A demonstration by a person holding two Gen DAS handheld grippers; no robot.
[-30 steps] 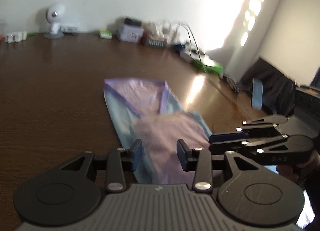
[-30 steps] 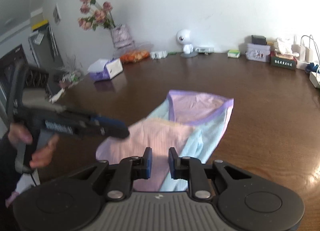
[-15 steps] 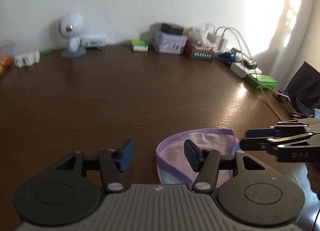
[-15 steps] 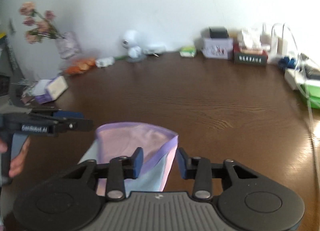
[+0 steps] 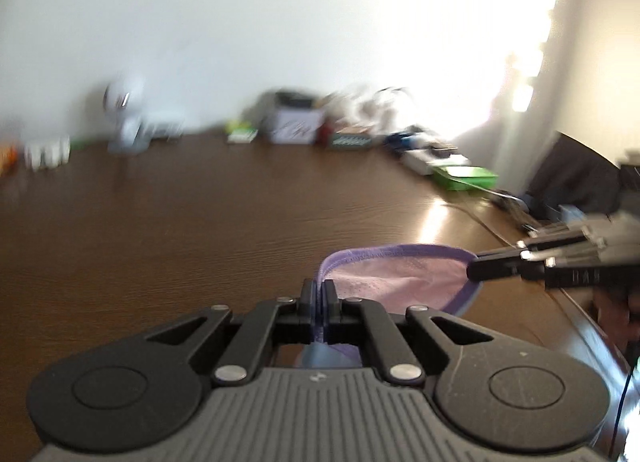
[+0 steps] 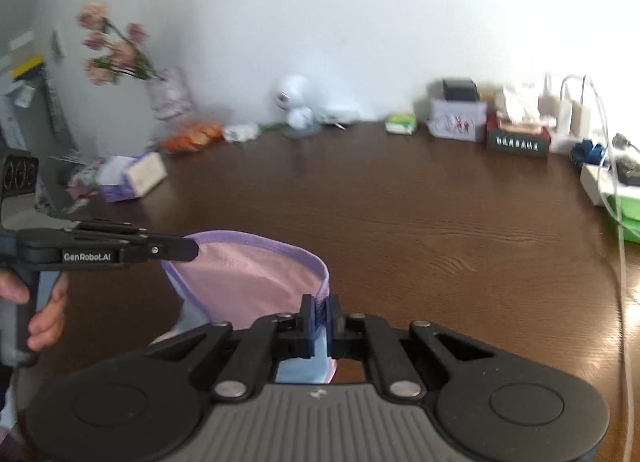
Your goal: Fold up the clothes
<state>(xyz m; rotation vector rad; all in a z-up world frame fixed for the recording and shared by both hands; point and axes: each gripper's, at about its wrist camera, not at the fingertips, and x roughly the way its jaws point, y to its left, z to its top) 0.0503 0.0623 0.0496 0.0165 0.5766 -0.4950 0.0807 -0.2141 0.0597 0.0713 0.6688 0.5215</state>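
A small pink and light-blue garment with a purple hem [image 5: 400,278] hangs stretched between my two grippers above the brown table [image 5: 200,230]. My left gripper [image 5: 319,294] is shut on the left end of the hem. My right gripper [image 6: 320,310] is shut on the right end of the hem [image 6: 256,286]. In the left wrist view the right gripper [image 5: 480,264] shows at the right, pinching the hem. In the right wrist view the left gripper [image 6: 188,250] shows at the left, pinching the hem. The garment's lower part is hidden behind the gripper bodies.
Along the far wall stand a white camera figure [image 6: 294,106], boxes [image 6: 456,118], a tissue box [image 6: 132,178], a flower vase [image 6: 168,98] and oranges [image 6: 192,136]. Power strips, cables and a green item [image 5: 464,176] lie at the table's right edge.
Both grippers went from open to shut on the garment's purple hem. The hem now stands taut between them, raised off the table.
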